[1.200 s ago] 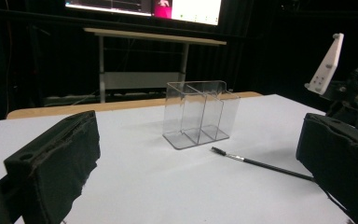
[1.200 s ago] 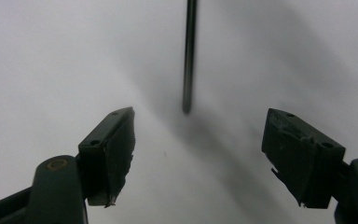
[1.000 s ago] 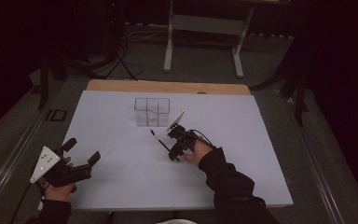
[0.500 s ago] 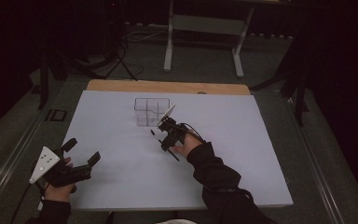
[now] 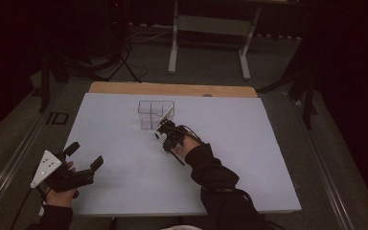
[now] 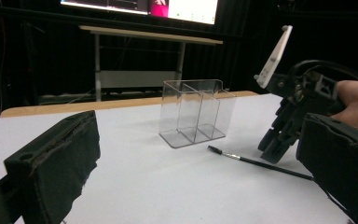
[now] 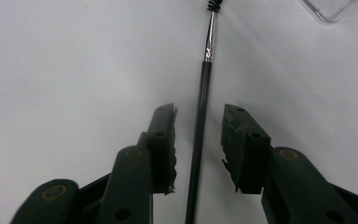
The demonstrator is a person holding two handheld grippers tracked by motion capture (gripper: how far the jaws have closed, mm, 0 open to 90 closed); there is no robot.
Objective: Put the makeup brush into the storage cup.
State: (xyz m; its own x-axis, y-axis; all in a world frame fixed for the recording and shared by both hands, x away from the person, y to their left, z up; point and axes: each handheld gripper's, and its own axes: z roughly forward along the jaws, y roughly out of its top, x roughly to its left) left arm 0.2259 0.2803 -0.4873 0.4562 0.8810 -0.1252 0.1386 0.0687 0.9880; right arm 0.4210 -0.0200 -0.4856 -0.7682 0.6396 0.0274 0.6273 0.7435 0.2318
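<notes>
On the white table [image 5: 124, 143], near its far middle, stands a clear plastic organiser [image 5: 153, 114] with upright dividers; no brand, label or legible writing shows on it, on the brush or on either tool; a bright screen [image 6: 140, 5] glows at the top of the left gripper view, its content too small to read.

Just in front of the organiser lies a thin black brush [image 7: 200, 126], flat on the table, its small dark bristle head toward the organiser and apart from it; in the left gripper view the brush [image 6: 256, 161] runs from near the organiser [image 6: 196, 112] back under the other tool.

Right gripper [image 5: 165, 139]: held by a hand in a dark sleeve, forearm reaching in from the bottom, tool tipped down toward the table with its grey plate raised toward the organiser; its jaws have just been closing; in the right gripper view [image 7: 198, 149] they straddle the brush handle, a narrow gap showing on each side, pads not yet pressing on it.

Left gripper [image 5: 84, 160]: resting low at the near left of the table, pointing level across it toward the organiser; jaws spread wide, nothing between them [image 6: 196, 177].
</notes>
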